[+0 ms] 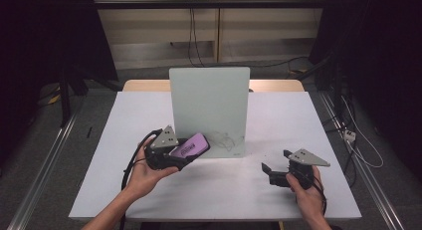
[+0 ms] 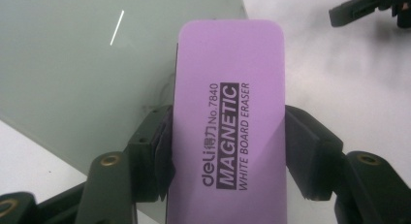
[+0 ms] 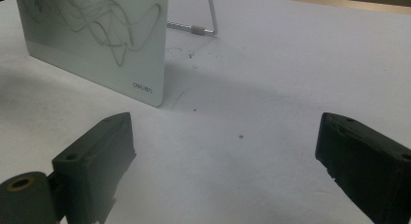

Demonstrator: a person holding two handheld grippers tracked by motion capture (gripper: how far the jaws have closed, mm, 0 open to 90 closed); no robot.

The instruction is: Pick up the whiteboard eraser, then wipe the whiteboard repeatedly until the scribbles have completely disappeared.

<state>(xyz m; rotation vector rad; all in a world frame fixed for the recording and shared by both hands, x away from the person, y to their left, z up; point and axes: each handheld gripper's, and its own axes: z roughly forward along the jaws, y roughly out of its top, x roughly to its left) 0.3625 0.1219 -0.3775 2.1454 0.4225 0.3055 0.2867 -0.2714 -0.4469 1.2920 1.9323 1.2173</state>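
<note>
Clamping a purple eraser (image 2: 228,122), the left gripper (image 1: 185,153) hovers above the white table (image 1: 149,120); right gripper (image 3: 228,161) gapes.

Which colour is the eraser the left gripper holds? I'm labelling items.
Light purple with black lettering: the rectangular whiteboard eraser, clearest in the left gripper view.

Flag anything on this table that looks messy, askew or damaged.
The whiteboard carries tangled marker scribbles across its lower face. Otherwise nothing stands out: it stands upright, and the purple eraser sits straight in the left tongs.

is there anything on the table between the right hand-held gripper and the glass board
No, that stretch is bare white table. In the right gripper view, the open right hand-held gripper faces the scribbled glass board with nothing lying between.
</note>
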